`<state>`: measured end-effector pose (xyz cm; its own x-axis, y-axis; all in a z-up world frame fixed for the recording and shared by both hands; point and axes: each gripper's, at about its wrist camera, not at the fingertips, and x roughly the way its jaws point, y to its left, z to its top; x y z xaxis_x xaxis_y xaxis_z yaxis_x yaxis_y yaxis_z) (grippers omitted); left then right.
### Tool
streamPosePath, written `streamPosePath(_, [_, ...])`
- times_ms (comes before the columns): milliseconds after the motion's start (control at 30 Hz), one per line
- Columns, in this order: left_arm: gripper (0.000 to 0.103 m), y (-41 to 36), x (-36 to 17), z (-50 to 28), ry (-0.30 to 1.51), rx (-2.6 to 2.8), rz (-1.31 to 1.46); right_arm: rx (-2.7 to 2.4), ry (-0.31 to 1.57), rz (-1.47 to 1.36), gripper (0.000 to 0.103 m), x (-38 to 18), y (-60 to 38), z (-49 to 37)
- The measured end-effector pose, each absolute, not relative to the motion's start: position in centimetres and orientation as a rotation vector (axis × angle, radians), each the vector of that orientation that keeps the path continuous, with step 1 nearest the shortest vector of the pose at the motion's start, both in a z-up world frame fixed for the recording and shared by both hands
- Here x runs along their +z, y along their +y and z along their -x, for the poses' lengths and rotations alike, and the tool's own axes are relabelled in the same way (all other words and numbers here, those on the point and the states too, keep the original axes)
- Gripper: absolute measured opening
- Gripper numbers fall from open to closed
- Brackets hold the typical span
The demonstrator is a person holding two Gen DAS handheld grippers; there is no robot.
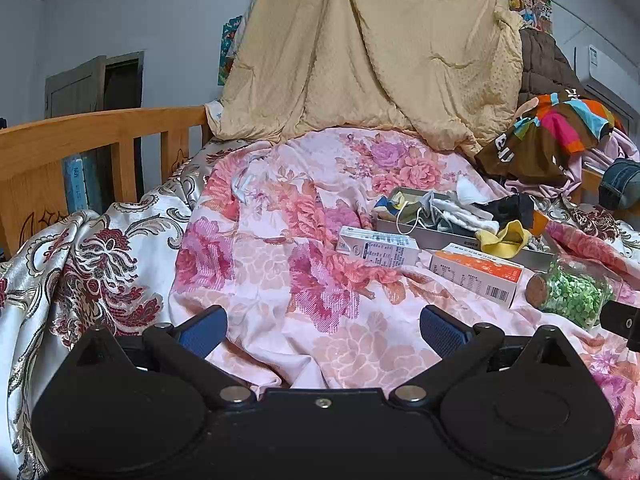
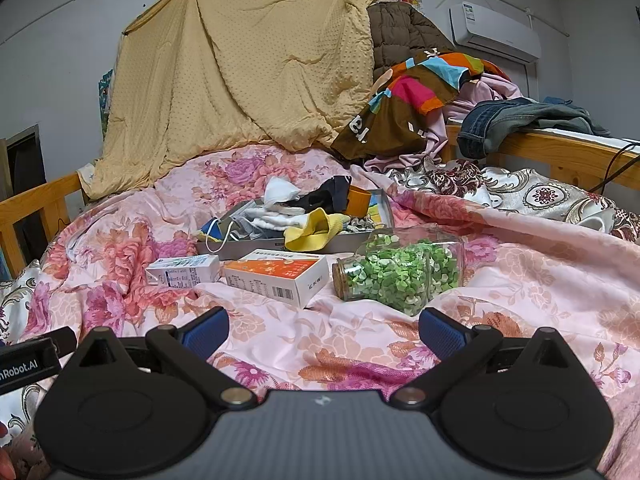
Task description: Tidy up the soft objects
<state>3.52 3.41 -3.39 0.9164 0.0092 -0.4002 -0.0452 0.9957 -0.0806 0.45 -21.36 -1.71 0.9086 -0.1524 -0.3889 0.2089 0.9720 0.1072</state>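
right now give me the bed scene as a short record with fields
surface: floral quilt
tray: on the quilt, piled with soft items
yellow cloth: draped over the tray's near edge
white carton: lying flat, left of the orange box
orange box: lying flat in front of the tray
jar: on its side, cork to the left, green bits inside
left gripper: open, empty
right gripper: open, empty

Bare quilt (image 2: pixel 340 344) lies ahead; cartons (image 2: pixel 276 276) and jar (image 2: pixel 400 276) block the tray (image 2: pixel 276 246)
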Motion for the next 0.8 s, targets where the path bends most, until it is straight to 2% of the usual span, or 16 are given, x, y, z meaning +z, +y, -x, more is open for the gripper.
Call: streamPosePath(800, [0.102,3.53,-3.55,-3.49,0.413,0.030,0.089,-0.184,0.395,-0.146,0.103,-1.81,-20.91,-0.62])
